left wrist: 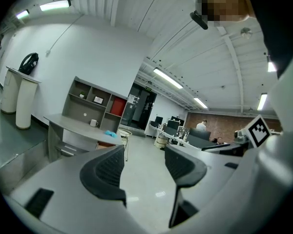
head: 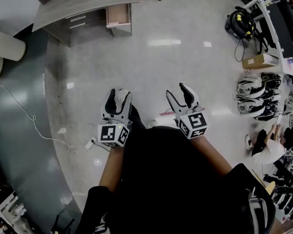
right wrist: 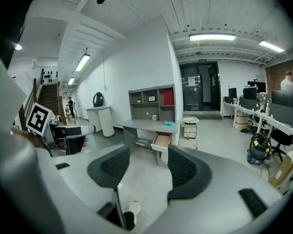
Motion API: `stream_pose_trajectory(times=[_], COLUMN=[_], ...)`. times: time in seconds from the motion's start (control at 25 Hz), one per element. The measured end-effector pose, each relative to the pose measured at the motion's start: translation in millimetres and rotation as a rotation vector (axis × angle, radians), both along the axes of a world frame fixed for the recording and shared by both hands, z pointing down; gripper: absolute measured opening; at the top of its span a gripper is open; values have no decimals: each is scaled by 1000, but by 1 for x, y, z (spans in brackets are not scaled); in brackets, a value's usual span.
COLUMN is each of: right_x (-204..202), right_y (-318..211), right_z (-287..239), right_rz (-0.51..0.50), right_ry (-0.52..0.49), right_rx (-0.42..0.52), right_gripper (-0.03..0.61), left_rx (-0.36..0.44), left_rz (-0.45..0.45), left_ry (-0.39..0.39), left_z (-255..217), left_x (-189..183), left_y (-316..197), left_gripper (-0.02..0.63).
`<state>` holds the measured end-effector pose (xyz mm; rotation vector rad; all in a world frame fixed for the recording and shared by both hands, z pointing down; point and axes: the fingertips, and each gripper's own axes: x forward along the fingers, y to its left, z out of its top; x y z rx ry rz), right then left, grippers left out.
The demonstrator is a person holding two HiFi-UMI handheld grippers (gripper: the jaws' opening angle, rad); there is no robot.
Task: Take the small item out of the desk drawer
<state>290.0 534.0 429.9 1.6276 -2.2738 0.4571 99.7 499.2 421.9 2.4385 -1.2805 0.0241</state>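
**Approach stage: both grippers empty, drawer open, item not sighted**

1. The left gripper [head: 118, 94] is held at waist height, well short of the desk [head: 83, 4]. Its own view shows the jaws released, with only bare floor and the far room between them. It holds nothing.

2. The right gripper [head: 177, 89] is level with the left and equally far from the desk. Its jaws are also parted and empty. Its view looks between them to the desk, with the person's shoe [right wrist: 132, 209] below.

3. A wide stretch of floor [head: 161, 67] lies between the grippers and the desk.

4. The drawer [head: 118, 14] at the desk's near end is already pulled out. Its inside shows as a pale wooden tray in the head view and in the right gripper view [right wrist: 161, 140].

5. The small item cannot be made out in any view. At this range the drawer's contents are too small to tell.

6. A blue thing [right wrist: 169, 124] and a mug [right wrist: 155, 117] are on the desk top.

Assessment: the step in hand is the walk-up, and no handling has begun. The next move calls for closing on the desk, bringing one open gripper over the drawer, and finding the item before any grasp. No pull on the drawer appears needed.
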Motion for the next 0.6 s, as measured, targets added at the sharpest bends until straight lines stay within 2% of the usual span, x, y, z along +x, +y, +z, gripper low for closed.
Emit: stream_pose_trajectory(times=[0.4, 0.6], right_x=[-78, -113], right_y=[-146, -204], right_z=[-11, -18], right_rz=[-38, -44], right_ry=[15, 26], right_rx=[-23, -13], right_gripper=[229, 229], left_rx=[-2, 25], left_rz=[-21, 73], left_ry=[24, 20], left_z=[-1, -12], left_x=[-70, -84], left_y=[-152, -202], left_gripper=[239, 239])
